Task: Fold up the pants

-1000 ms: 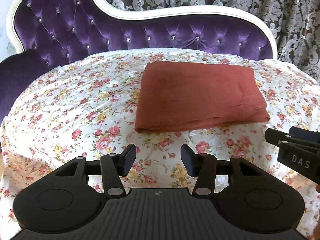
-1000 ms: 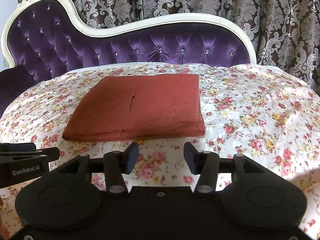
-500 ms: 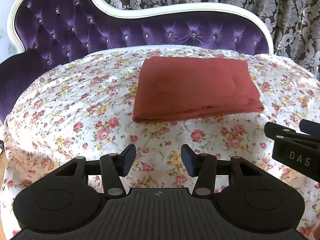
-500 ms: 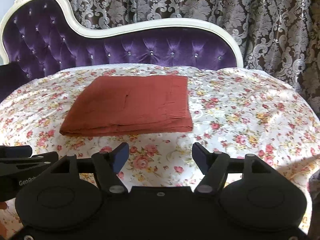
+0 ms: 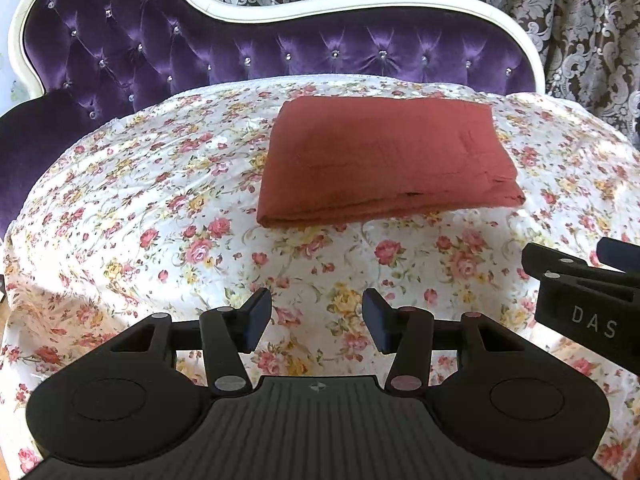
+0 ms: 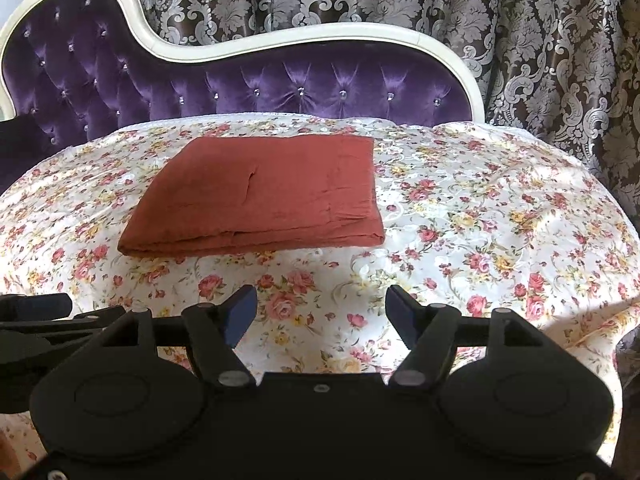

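The rust-red pants lie folded into a flat rectangle on the floral sheet, their thick folded edge facing me. In the right wrist view the same pants rest left of centre. My left gripper hovers over the sheet short of the pants, open and holding nothing. Short of the near edge of the pants, my right gripper stands open wider, with only the sheet showing between its fingers. Neither gripper touches the pants. Each gripper's side shows at the edge of the other's view.
A purple tufted sofa back with a white frame rises behind the sheet. A patterned grey and brown curtain hangs behind and to the right. The sheet drops off at the right and at the near side.
The right gripper's jaws have spread wider. Both grippers have drawn back a little from the pants, which have not moved.
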